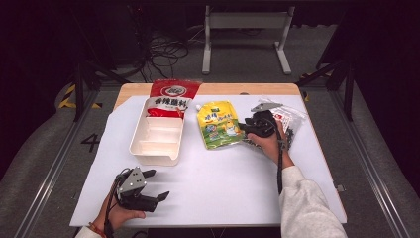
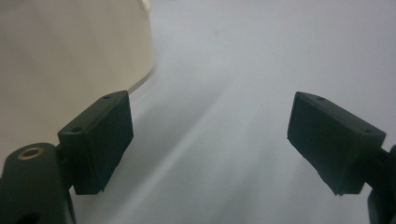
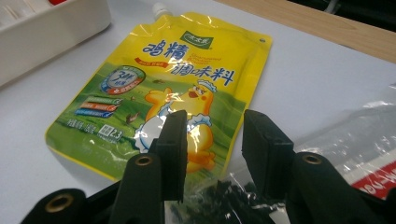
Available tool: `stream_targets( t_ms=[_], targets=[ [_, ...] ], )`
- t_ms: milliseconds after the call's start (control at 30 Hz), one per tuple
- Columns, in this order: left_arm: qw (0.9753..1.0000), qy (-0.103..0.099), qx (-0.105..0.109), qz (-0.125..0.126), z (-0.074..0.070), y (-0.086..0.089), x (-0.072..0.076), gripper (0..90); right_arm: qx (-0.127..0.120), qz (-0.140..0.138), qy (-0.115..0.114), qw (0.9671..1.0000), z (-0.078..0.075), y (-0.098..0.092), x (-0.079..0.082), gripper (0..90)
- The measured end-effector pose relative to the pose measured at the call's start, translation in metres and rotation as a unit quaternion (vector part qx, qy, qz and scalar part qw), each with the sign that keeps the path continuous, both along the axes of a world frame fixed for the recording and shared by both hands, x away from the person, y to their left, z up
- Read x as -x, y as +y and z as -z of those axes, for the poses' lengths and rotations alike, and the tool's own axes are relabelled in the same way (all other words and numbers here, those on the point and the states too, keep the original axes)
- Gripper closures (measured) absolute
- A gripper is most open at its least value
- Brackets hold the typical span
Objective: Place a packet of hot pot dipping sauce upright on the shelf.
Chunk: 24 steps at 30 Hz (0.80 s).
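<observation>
A person works at a table covered with a white sheet (image 1: 223,193), one gripper in each hand. The right gripper (image 3: 212,135) hovers low over the near corner of a yellow seasoning pouch (image 3: 177,88), its jaws parted by a narrow gap with nothing between them. The pouch lies flat just beyond the jaw tips, and a clear plastic bag (image 3: 355,140) of dark contents lies under and to the right of the jaws; judging by this, the gripper is lining up to pick up one of the two. The left gripper (image 2: 210,140) rests near the sheet with jaws wide open and empty, apparently waiting. A white divided tray (image 1: 156,139) sits just left of its left jaw, likely the destination. Count: two grippers, one tray, one yellow pouch, one clear bag, one red packet (image 1: 171,96) propped at the tray's far end.
</observation>
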<state>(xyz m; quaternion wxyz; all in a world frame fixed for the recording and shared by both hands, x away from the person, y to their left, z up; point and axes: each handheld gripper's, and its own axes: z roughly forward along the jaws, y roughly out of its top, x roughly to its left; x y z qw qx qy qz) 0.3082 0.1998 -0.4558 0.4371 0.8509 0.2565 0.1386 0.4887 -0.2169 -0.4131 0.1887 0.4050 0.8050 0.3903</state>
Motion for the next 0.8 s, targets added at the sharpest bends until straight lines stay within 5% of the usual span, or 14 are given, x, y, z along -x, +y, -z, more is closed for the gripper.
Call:
stream_targets(
  t_ms=[200, 533, 600, 733, 800],
  targets=[
    [1.0, 0.0, 0.0, 0.009, 0.0, -0.001, 0.0, 14.6, 0.026, -0.001, 0.017, 0.9995, 0.012, 0.018, -0.011, 57.9],
    [0.9999, 0.001, 0.004, 0.013, 0.0, -0.001, 0.002, 14.5, 0.015, 0.016, 0.035, 0.9991, 0.014, 0.03, -0.025, 44.8],
    [0.9999, -0.001, 0.003, 0.014, 0.0, 0.0, 0.002, 14.5, 0.014, 0.032, 0.057, 0.9978, 0.018, 0.034, -0.03, 41.3],
    [0.9999, 0.0, 0.004, 0.012, -0.001, 0.001, 0.004, 14.5, 0.01, 0.031, 0.066, 0.9973, 0.019, 0.036, -0.034, 37.2],
    [0.9999, 0.002, 0.005, 0.01, 0.0, 0.002, 0.005, 14.6, -0.012, 0.026, 0.098, 0.9948, 0.021, 0.037, -0.04, 30.7]
  ],
)
